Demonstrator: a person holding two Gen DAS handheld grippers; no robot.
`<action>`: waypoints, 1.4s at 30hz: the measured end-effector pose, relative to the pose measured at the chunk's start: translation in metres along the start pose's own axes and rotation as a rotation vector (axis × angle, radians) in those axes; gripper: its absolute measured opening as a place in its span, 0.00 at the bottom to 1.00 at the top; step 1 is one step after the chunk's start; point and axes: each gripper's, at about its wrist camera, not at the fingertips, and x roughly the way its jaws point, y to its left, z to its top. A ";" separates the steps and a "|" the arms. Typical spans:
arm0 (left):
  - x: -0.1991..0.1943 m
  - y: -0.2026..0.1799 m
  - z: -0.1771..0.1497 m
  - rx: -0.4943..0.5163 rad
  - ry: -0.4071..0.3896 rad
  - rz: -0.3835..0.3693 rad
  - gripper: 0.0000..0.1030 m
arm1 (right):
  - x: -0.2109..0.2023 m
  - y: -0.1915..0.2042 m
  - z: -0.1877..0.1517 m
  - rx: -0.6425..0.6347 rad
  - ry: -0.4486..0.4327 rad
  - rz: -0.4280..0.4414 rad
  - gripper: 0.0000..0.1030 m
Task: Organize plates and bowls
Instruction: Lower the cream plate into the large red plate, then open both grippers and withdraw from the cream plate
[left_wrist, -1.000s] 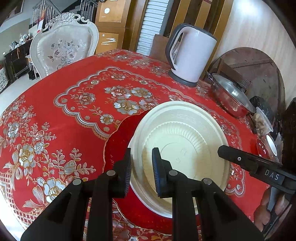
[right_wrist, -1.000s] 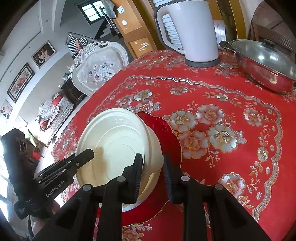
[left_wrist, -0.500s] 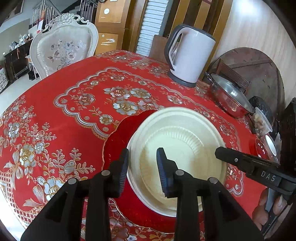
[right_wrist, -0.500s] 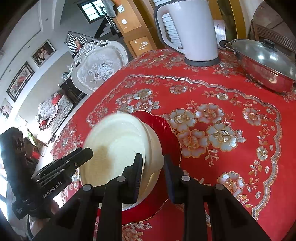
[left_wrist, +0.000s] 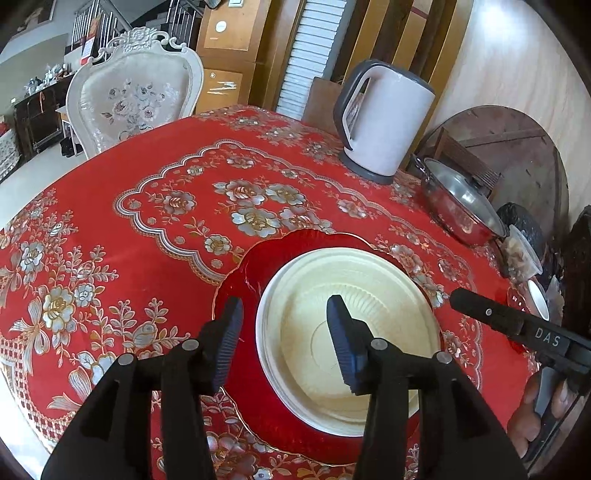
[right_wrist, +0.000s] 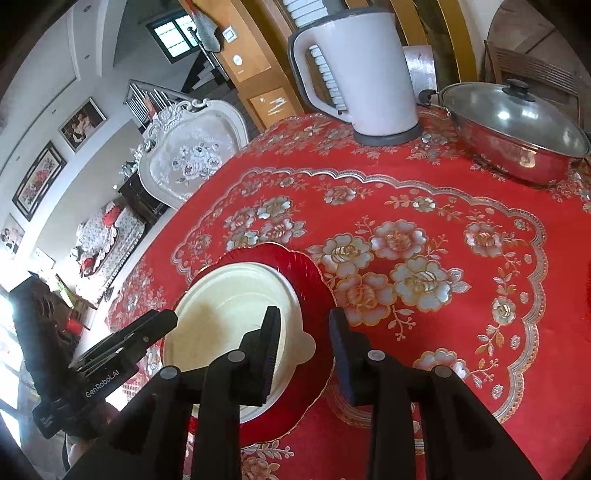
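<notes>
A cream bowl (left_wrist: 354, 332) rests on a red scalloped plate (left_wrist: 251, 273) on the floral tablecloth. My left gripper (left_wrist: 284, 343) stands open over the bowl's near-left rim, one finger on each side of it, gripping nothing. In the right wrist view the same cream bowl (right_wrist: 229, 314) lies on the red plate (right_wrist: 306, 273). My right gripper (right_wrist: 304, 354) is open at the bowl's near-right rim, with the small tab of the rim between its fingers, untouched. The other gripper shows at the edge of each view.
A white electric kettle (left_wrist: 384, 125) stands at the table's far side, with a lidded steel pot (left_wrist: 458, 203) to its right. Small cups (left_wrist: 524, 254) sit at the far right edge. An ornate white chair (left_wrist: 136, 96) stands behind the table.
Both grippers have opened and let go of the cream bowl, which has dropped flat onto the red plate. Both have pulled back a little.
</notes>
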 end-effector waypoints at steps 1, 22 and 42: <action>-0.001 -0.001 0.001 0.001 -0.002 -0.002 0.44 | -0.002 0.000 0.000 0.001 -0.004 0.003 0.31; -0.007 -0.044 -0.001 0.056 -0.019 -0.017 0.64 | -0.052 -0.040 0.003 0.066 -0.115 -0.016 0.68; -0.009 -0.158 0.011 0.210 -0.041 -0.152 0.64 | -0.146 -0.187 -0.007 0.260 -0.262 -0.219 0.68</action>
